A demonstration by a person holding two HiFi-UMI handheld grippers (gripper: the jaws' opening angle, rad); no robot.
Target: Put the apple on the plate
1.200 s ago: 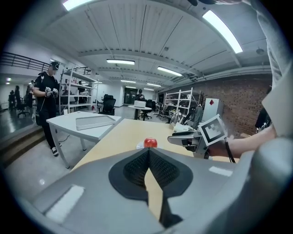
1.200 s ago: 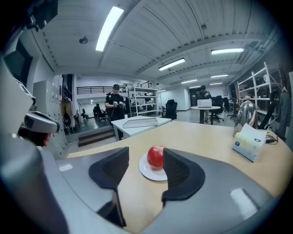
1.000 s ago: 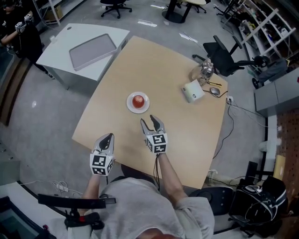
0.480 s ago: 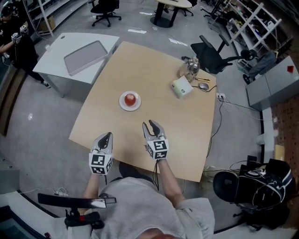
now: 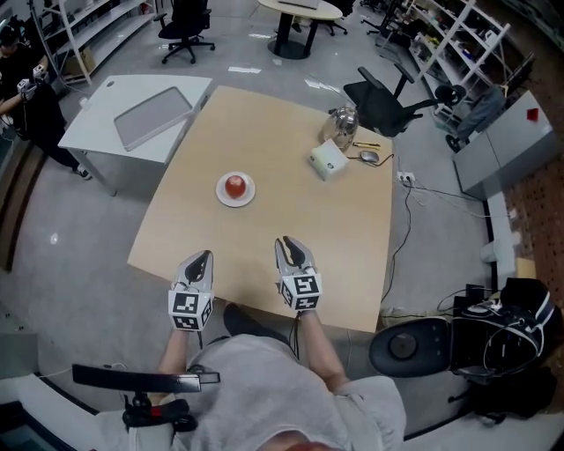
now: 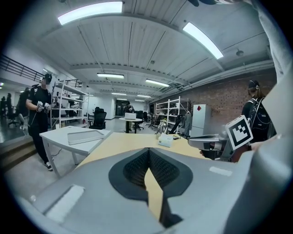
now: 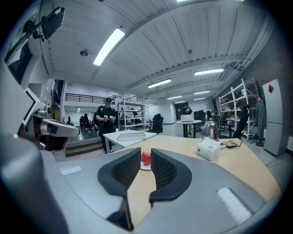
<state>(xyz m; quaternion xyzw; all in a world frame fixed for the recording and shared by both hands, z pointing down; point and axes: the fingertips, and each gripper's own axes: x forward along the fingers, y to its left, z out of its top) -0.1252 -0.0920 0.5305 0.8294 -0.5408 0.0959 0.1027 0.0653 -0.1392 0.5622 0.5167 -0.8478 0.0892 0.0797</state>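
As things stand, one apple [image 5: 234,185] sits on one plate [image 5: 220,196].

We are seeing a bright, evenly lit room: long ceiling lamps [image 6: 90,12] are glowing overhead and casting only faint shadows on the table [image 5: 291,211]. Both gripper views are bending and darkening toward their edges, and the left gripper [image 6: 149,153] is blurring close up.

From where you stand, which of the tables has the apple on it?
The big tan table nearest the person: the apple sits on its white plate. The white table beside it carries a grey tray.
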